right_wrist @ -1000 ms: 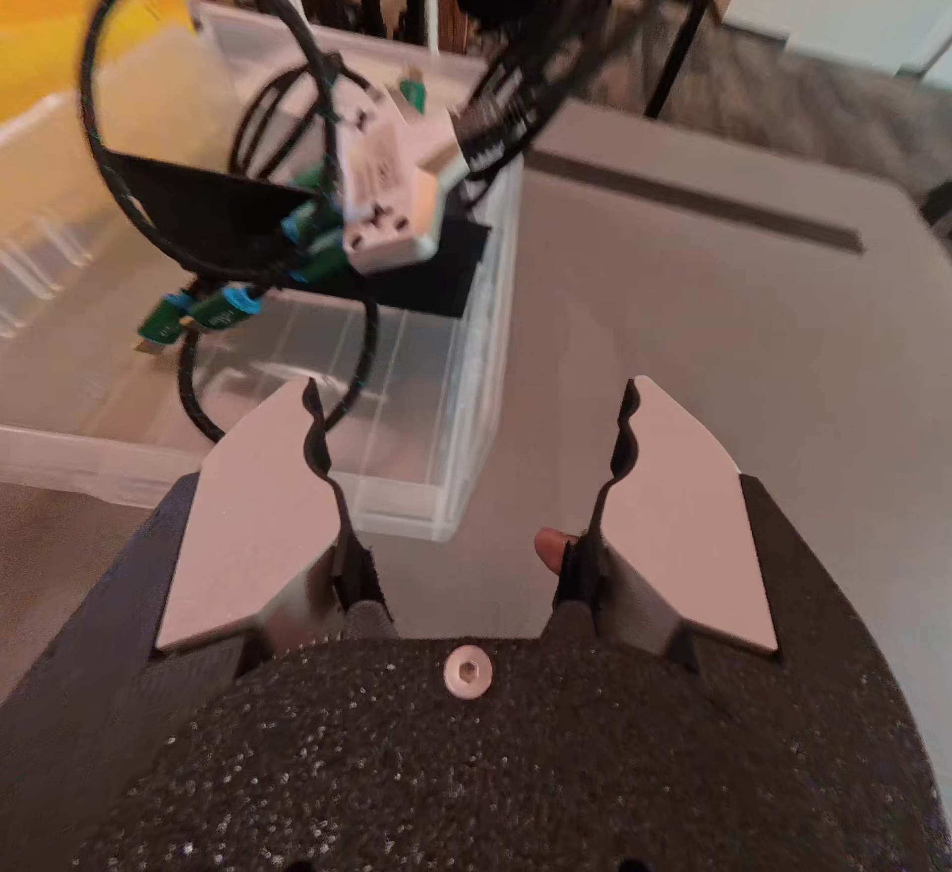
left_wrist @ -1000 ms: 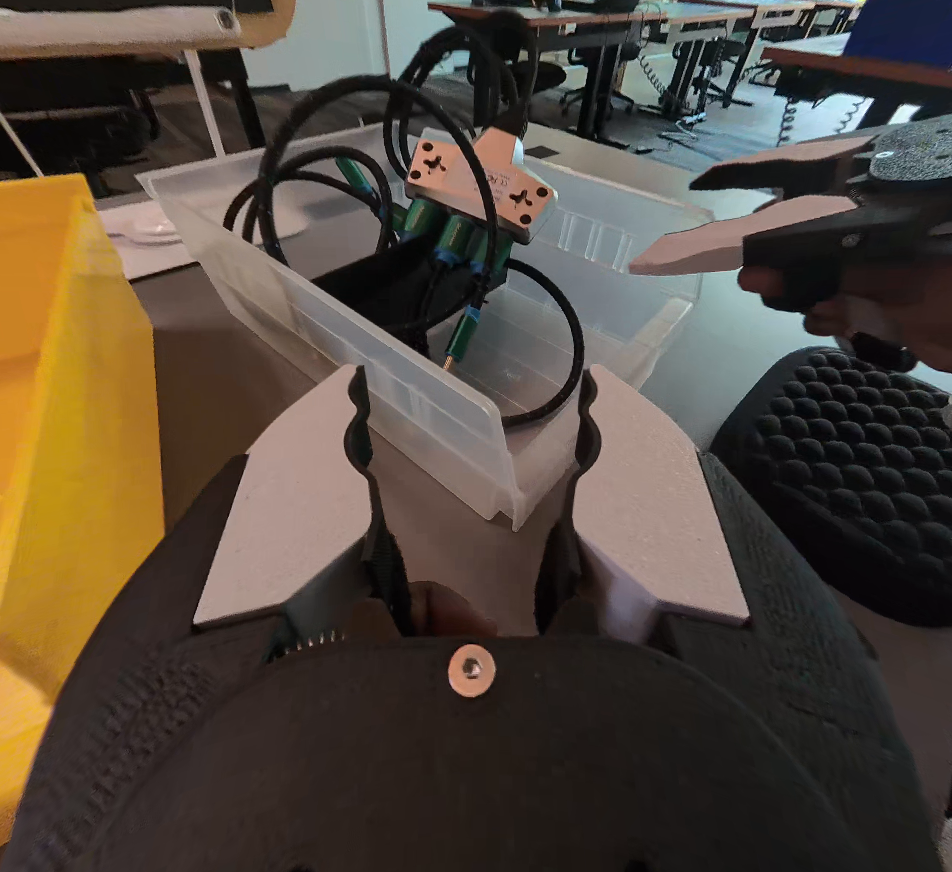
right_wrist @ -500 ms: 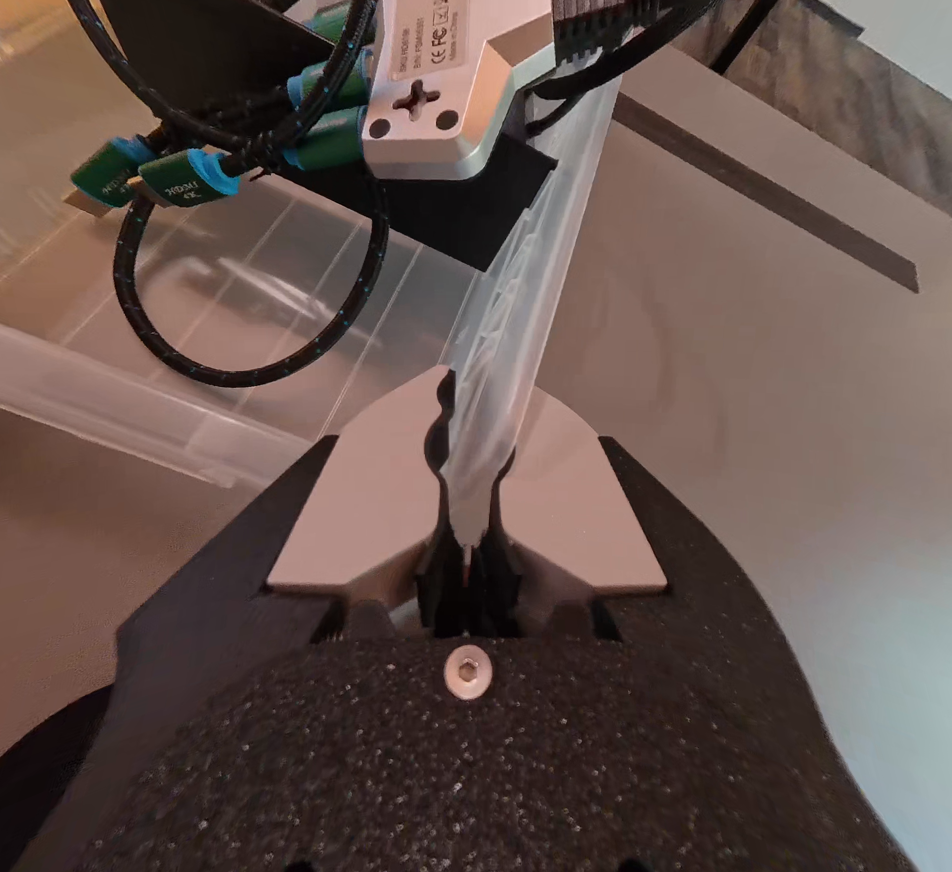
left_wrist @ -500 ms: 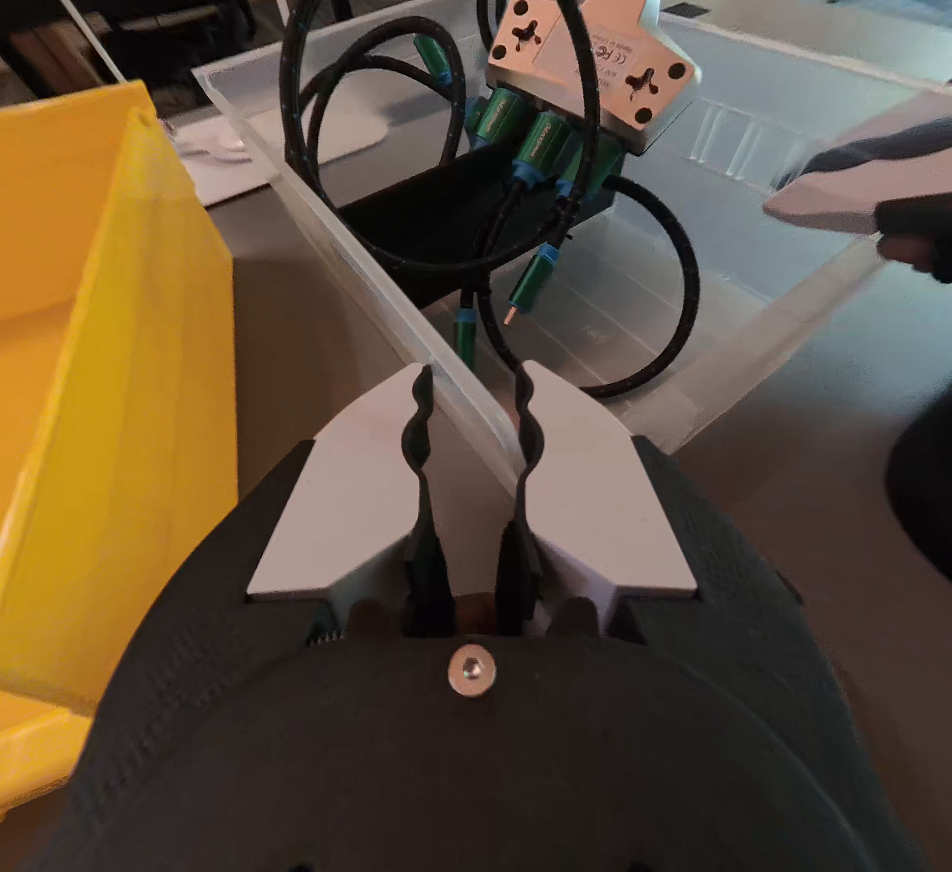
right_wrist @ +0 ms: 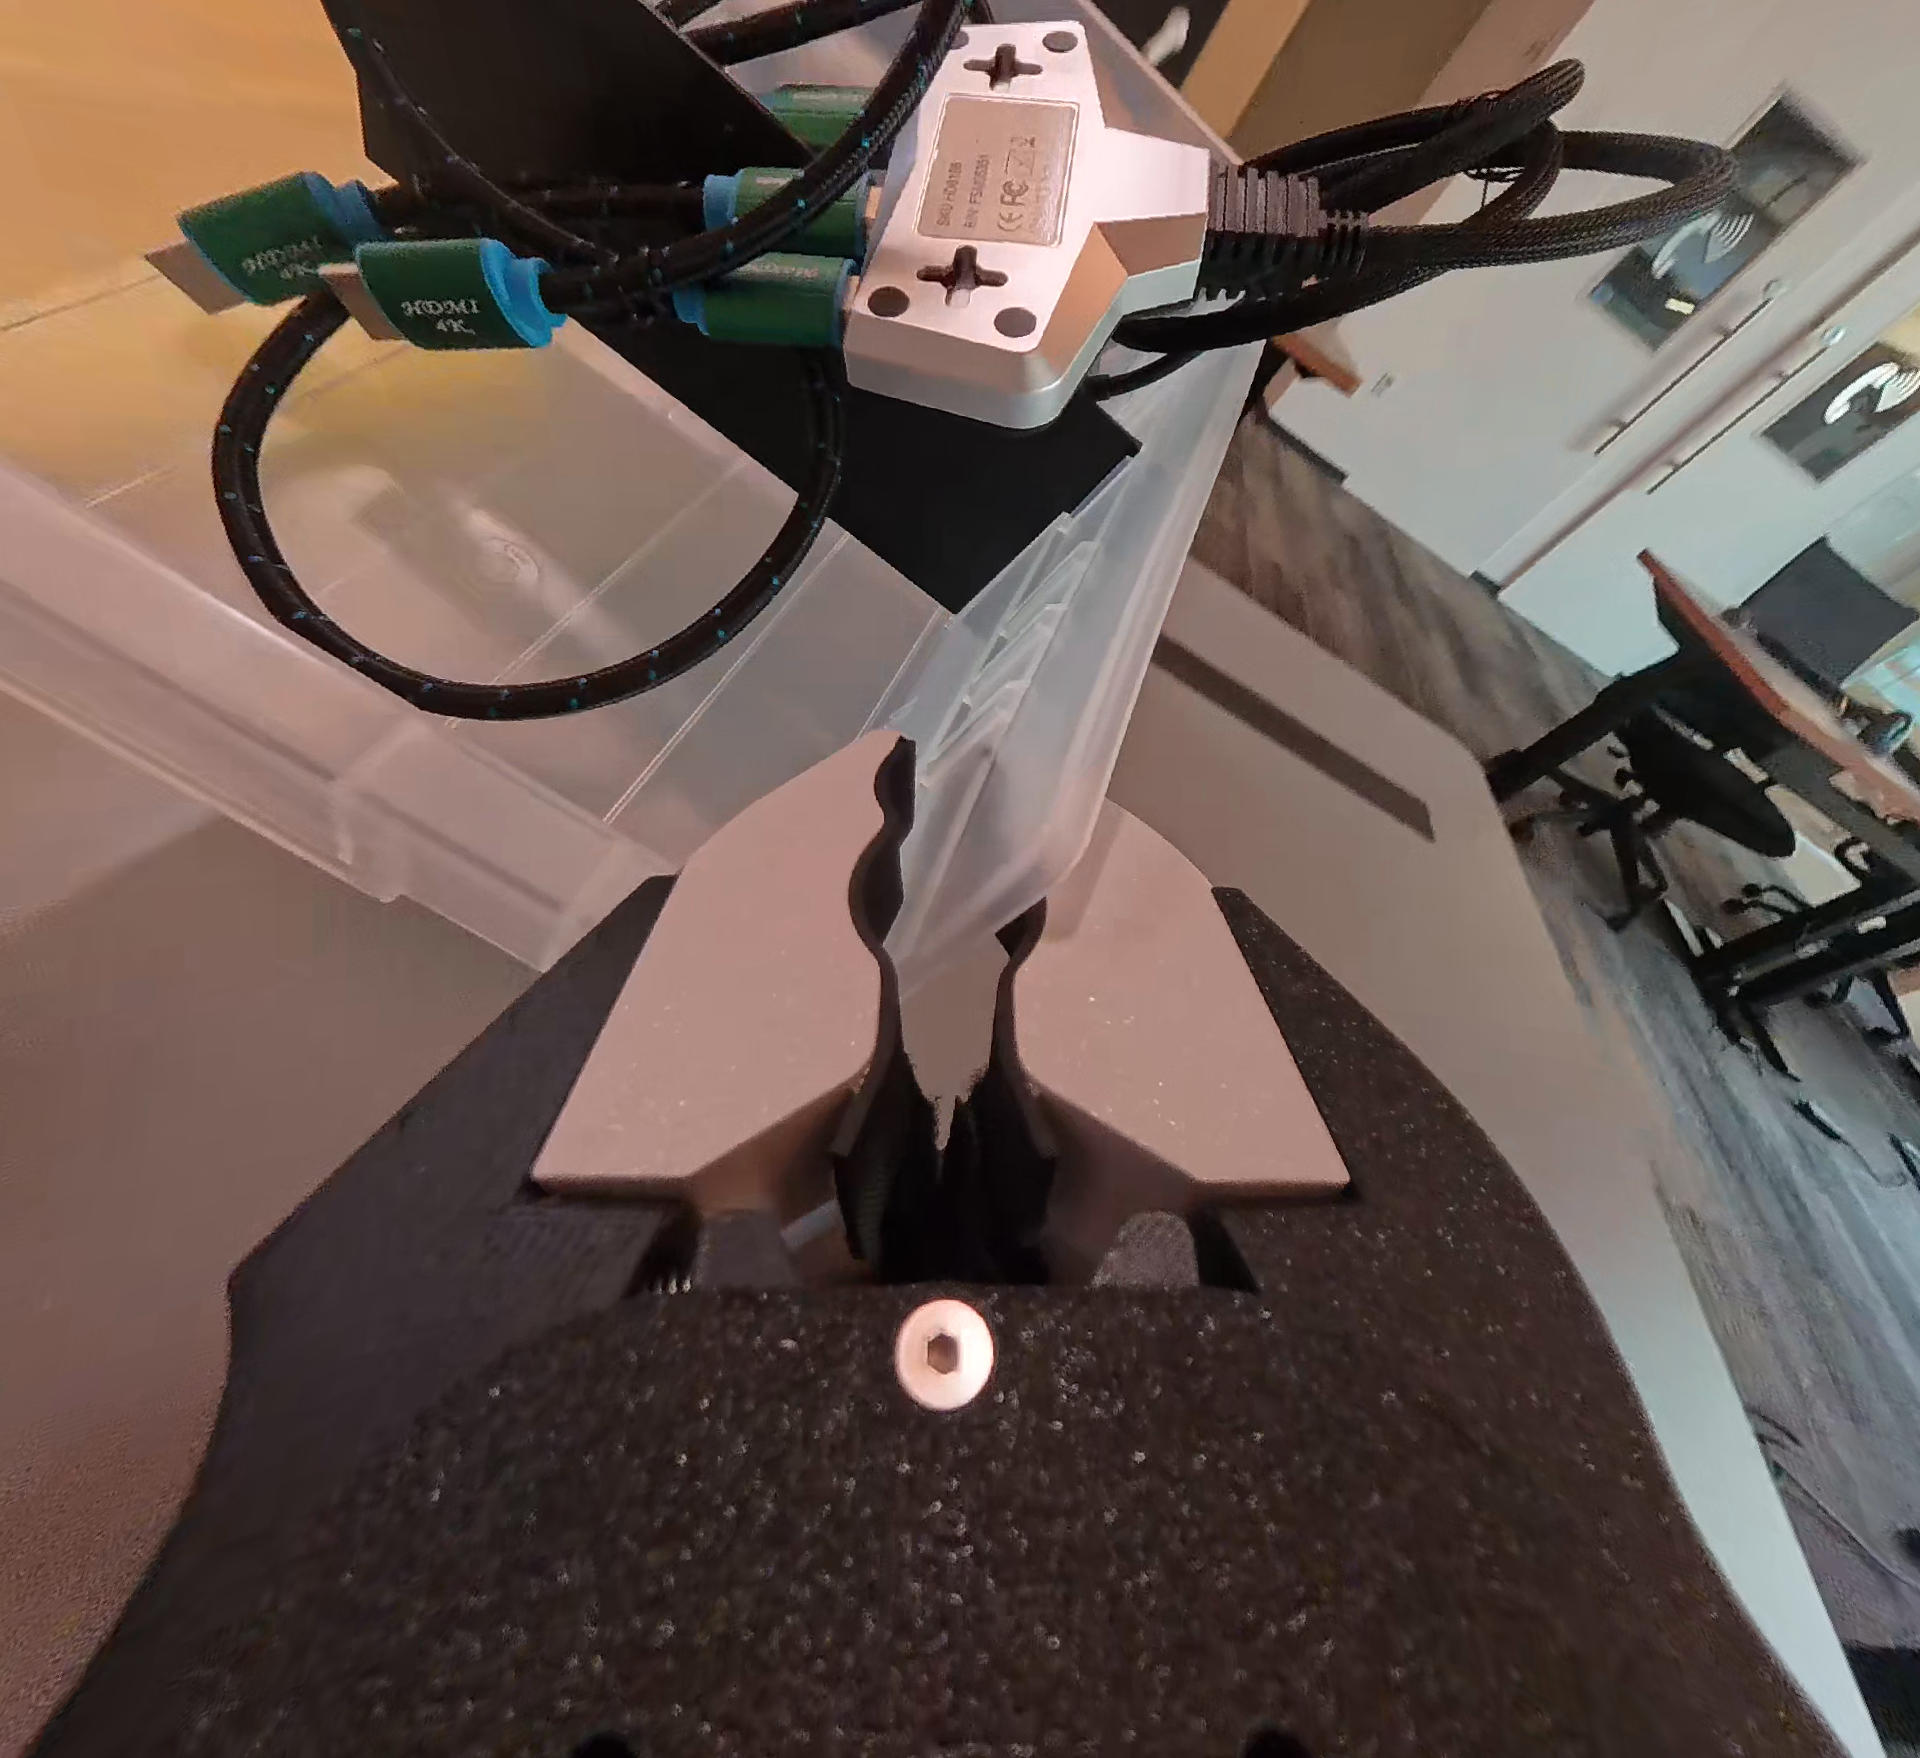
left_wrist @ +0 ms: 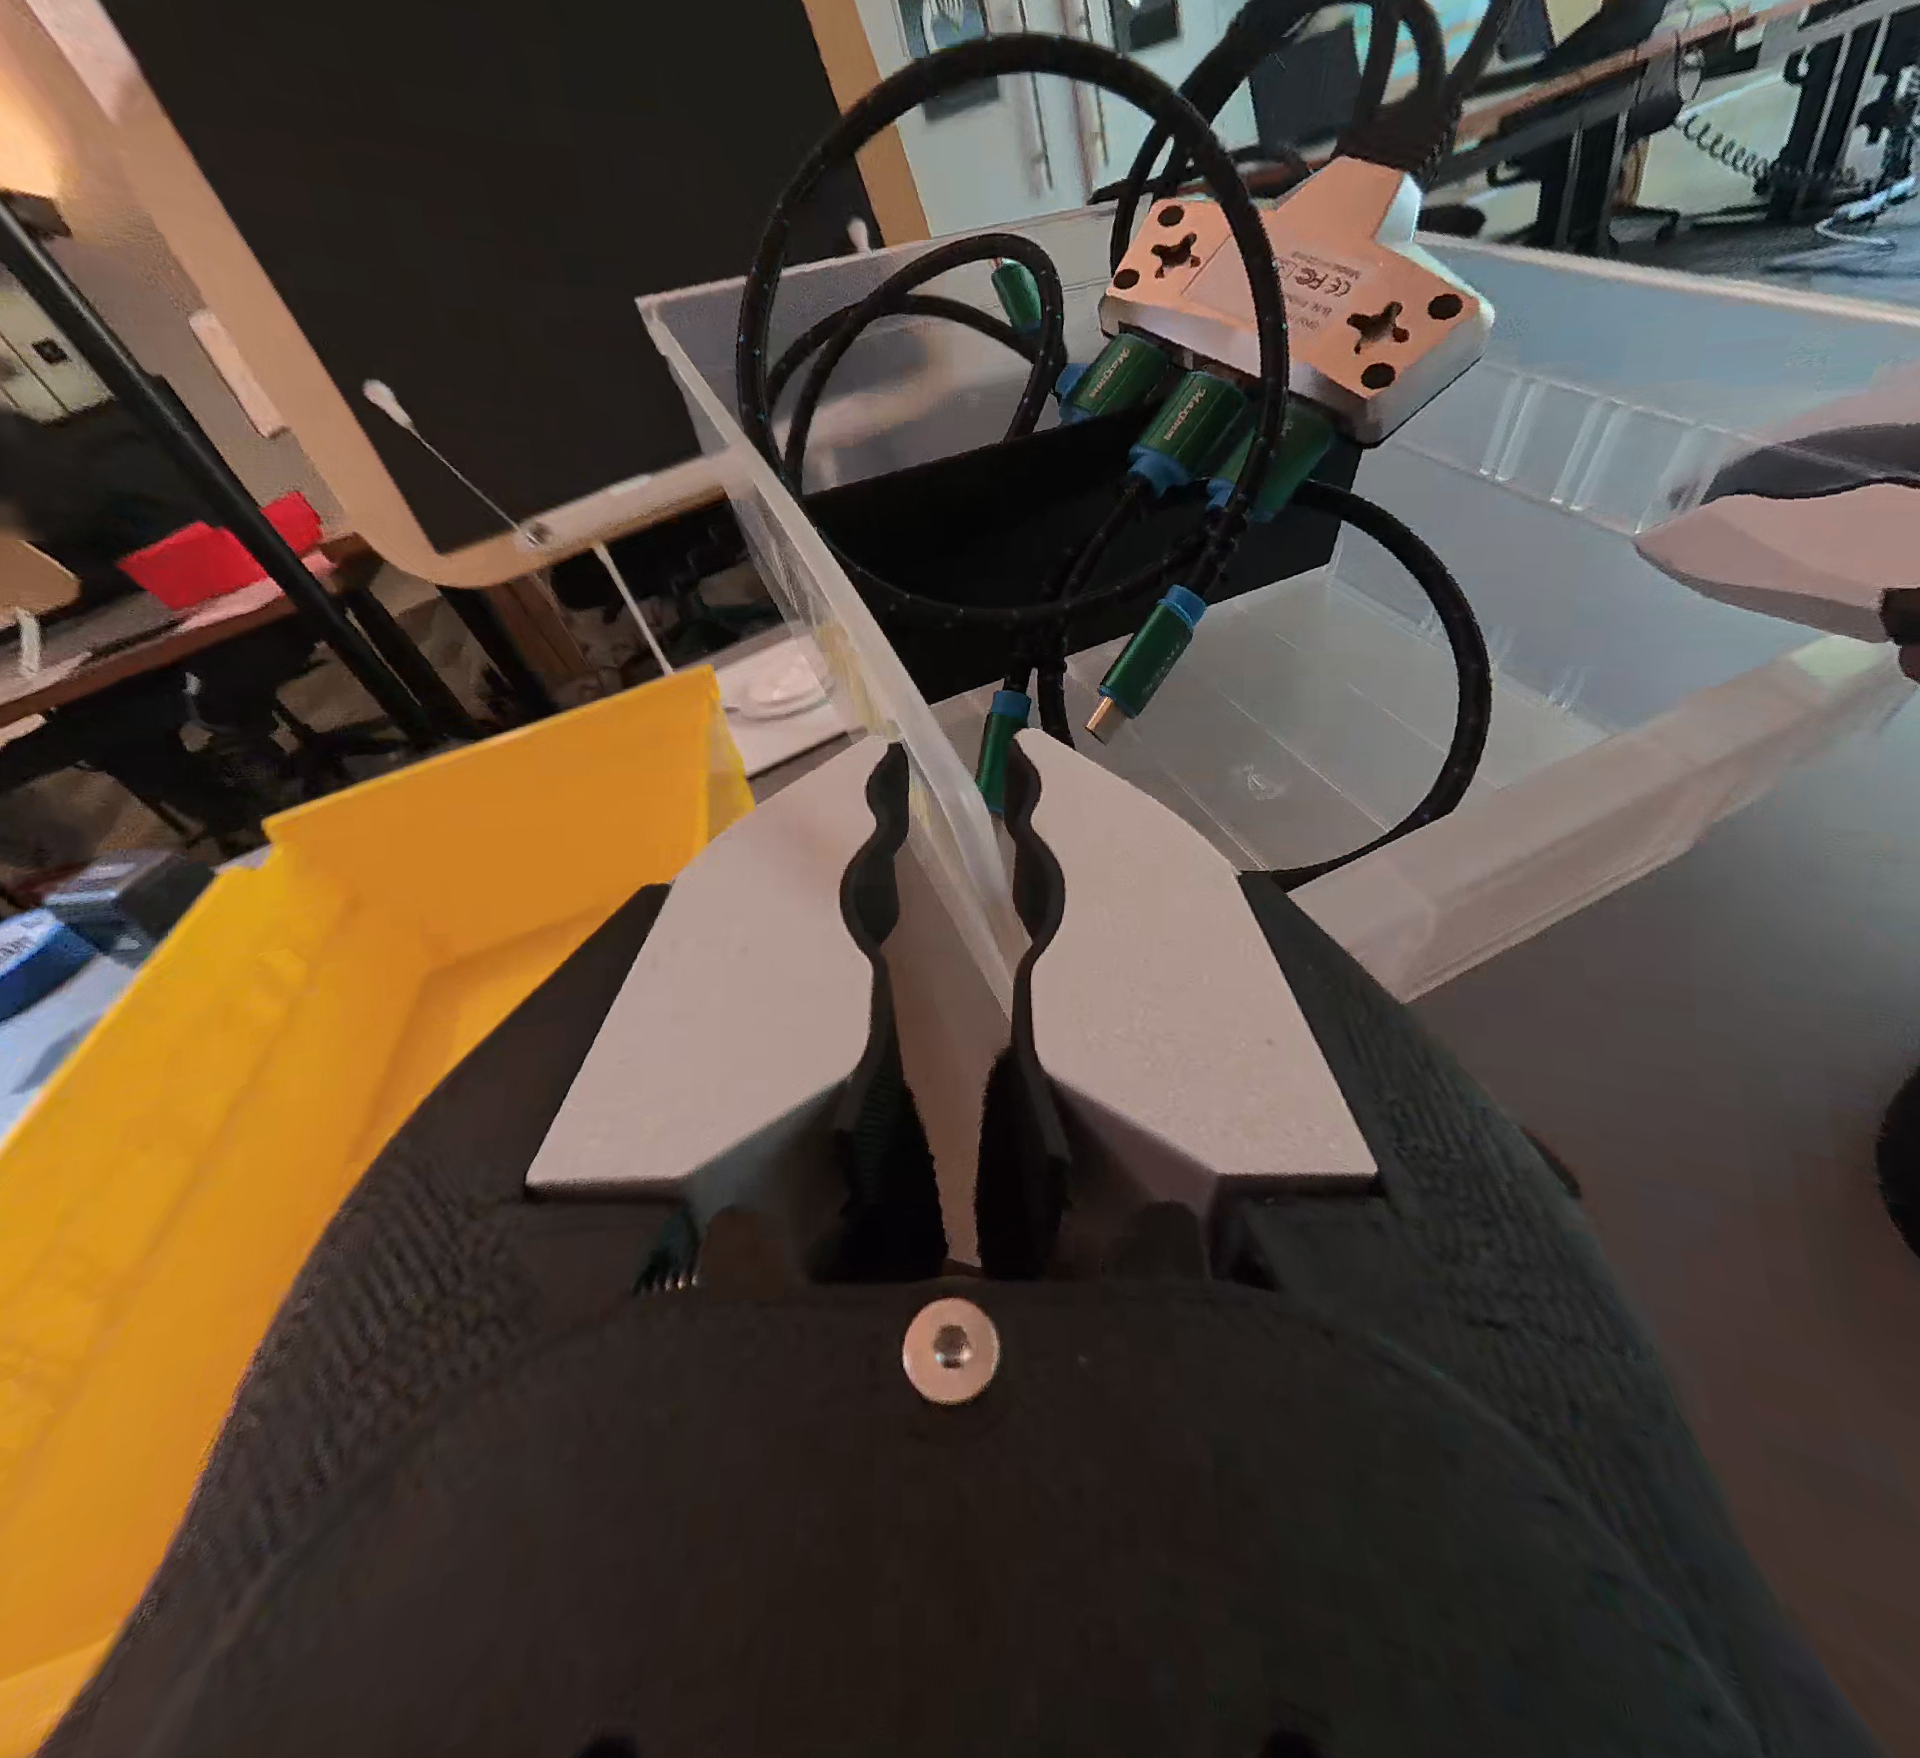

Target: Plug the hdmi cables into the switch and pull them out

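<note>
A silver HDMI switch (left_wrist: 1299, 306) rests upside down on a black insert (left_wrist: 987, 545) inside a clear plastic bin (left_wrist: 1558, 815). Black braided cables (left_wrist: 1455, 669) with green plugs (left_wrist: 1184, 430) sit in its ports, and loose green plugs (left_wrist: 1143, 659) hang free. My left gripper (left_wrist: 951, 773) is shut on the bin's left wall. In the right wrist view my right gripper (right_wrist: 956, 835) is shut on the bin's right wall (right_wrist: 1091, 669). The switch (right_wrist: 997, 222) and two loose plugs (right_wrist: 416, 295) show above it. The bin looks tilted and raised off the table.
A yellow bin (left_wrist: 312, 981) stands close on the left. The grey table (left_wrist: 1662, 1033) lies under the clear bin. The right gripper's finger (left_wrist: 1787, 545) shows at the right edge. Desks and chairs (right_wrist: 1714, 794) stand beyond the table. About 20 cm separates my left fingertips from my right.
Both grippers went from open and apart from the bin to shut on its opposite walls. The bin with switch and cables has since risen and tilted.
</note>
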